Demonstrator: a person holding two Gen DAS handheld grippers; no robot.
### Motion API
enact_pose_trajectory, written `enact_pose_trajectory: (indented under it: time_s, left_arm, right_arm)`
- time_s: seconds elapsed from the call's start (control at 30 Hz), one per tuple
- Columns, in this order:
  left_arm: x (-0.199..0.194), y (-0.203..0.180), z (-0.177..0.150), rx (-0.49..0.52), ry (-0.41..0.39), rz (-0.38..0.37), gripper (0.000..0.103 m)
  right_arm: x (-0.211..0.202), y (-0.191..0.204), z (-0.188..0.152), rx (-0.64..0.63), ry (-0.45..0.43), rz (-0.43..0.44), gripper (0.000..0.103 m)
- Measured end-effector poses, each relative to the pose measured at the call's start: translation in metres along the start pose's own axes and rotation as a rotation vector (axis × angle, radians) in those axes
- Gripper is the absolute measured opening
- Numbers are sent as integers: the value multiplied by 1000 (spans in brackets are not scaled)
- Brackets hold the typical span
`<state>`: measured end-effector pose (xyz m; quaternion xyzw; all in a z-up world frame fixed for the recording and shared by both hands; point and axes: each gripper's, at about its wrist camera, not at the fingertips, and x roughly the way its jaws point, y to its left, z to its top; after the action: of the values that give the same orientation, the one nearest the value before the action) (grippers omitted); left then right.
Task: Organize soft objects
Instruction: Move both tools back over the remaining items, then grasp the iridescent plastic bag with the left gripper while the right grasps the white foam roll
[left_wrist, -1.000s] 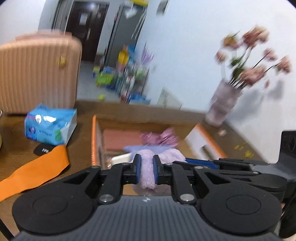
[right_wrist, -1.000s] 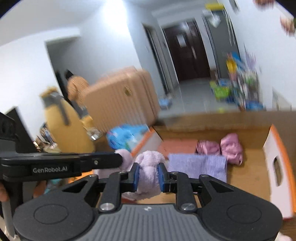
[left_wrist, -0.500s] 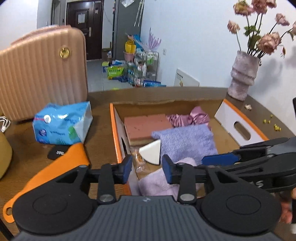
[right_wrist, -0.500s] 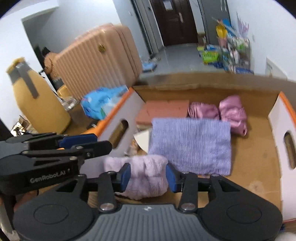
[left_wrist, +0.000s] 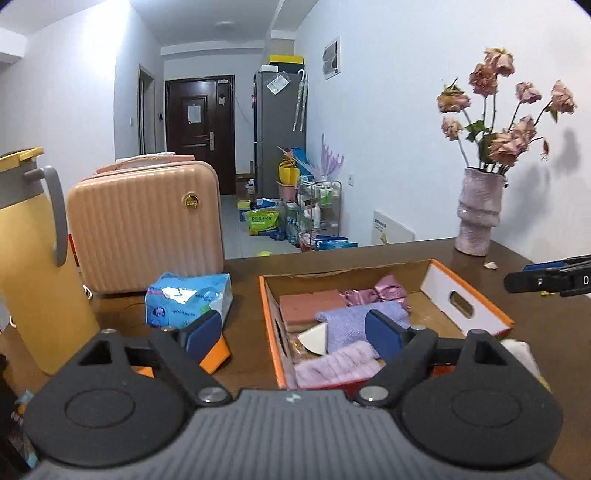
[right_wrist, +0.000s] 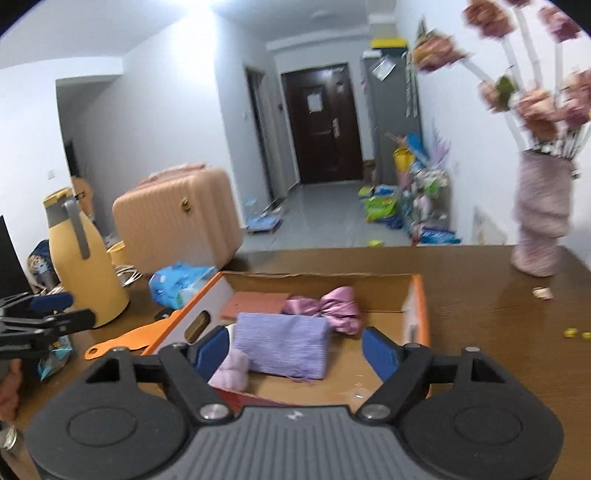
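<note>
fluffy pink towel (left_wrist: 334, 363) dropped in box (left_wrist: 469, 306) | both grippers just opened, empty | vase (right_wrist: 541, 218) blurred, possibly near

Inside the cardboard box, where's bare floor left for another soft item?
Free: the box floor on its right side, between the lilac folded cloth, the pink satin bundle and the right wall, forward to the near edge. Crowded: the left side, with the terracotta pad, white wedge and fuzzy pink towel.

Cloths (left_wrist: 360, 321) lie in box (left_wrist: 476, 306); suitcase (left_wrist: 147, 225) behind-left.
</note>
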<state>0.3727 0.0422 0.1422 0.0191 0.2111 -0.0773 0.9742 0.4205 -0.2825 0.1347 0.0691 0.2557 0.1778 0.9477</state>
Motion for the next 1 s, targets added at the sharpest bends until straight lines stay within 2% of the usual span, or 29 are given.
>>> enact_pose_trajectory:
  time_s: [0.13, 0.27, 0.43, 0.6, 0.7, 0.83, 0.93, 1.0]
  left_arm:
    - [-21, -12, -1, -2, -18, 11, 86]
    - [-43, -27, -14, -26, -25, 9, 87]
    - [-80, -60, -60, -19, -27, -43, 89]
    - [-105, -91, -113, -18, 17, -121, 94]
    - [-104, -103, -136, -9, 83, -204, 94]
    - [-84, -119, -147, 50, 127, -177, 94]
    - [-69, -125, -150, 43, 142, -178, 94]
    - [-56, -125, -150, 35, 162, -183, 88]
  right_arm:
    - [-31, -3, -6, 2, -57, 10, 79]
    - [-55, 5, -20, -47, -105, -5, 79]
    - [-92, 15, -67, -89, -149, 29, 79]
    - [-114, 21, -120, -83, -137, 41, 79]
    - [-115, 17, -143, -50, -109, 57, 79]
    - [-102, 11, -145, -44, -74, 63, 79]
    - [-87, 8, -141, -17, -67, 59, 79]
    - [-74, 7, -138, -9, -66, 70, 79]
